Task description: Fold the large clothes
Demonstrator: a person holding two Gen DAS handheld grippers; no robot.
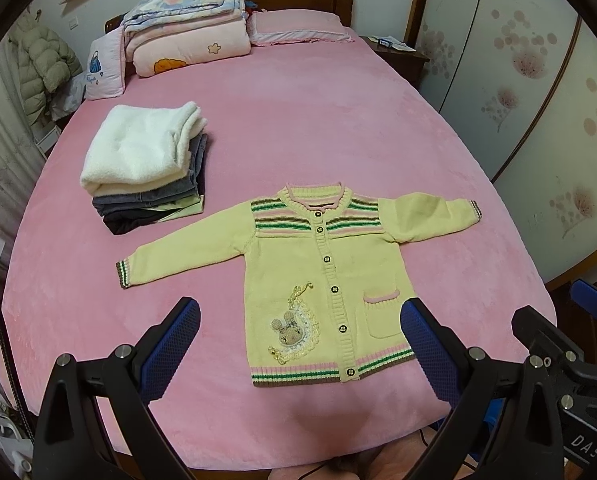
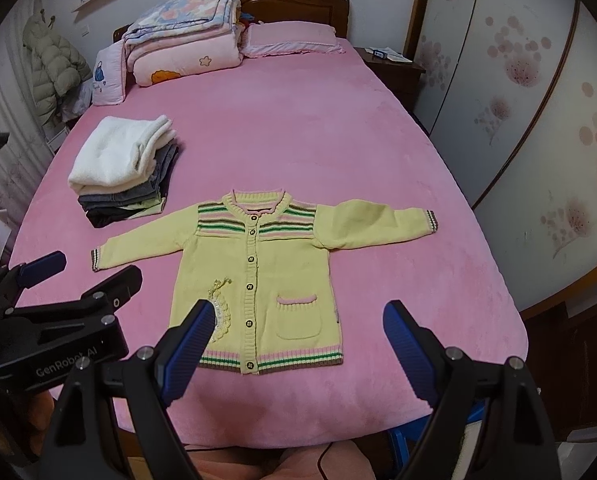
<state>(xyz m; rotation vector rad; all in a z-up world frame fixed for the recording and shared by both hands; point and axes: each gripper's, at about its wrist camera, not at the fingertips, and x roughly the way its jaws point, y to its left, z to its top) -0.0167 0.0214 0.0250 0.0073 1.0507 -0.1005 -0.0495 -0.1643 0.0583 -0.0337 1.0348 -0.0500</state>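
Cardigan flat and buttoned, both grippers spread above near bed edge, fold not started.

Yellow cardigan [image 1: 326,272] lies centre-lower frame on pink bed [image 1: 298,120], sleeves out both sides. Left gripper [image 1: 298,344] and right gripper [image 2: 298,344] both spread, holding nothing. Likely best: pinch a sleeve cuff [image 1: 123,274] and shoulder together, fold inward along the body, keep hem square. No containers seen; folded clothes stack [image 1: 146,168] upper left.

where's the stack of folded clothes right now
In both wrist views the stack of folded clothes sits on the pink bed, left of centre, just beyond the yellow cardigan's left sleeve.
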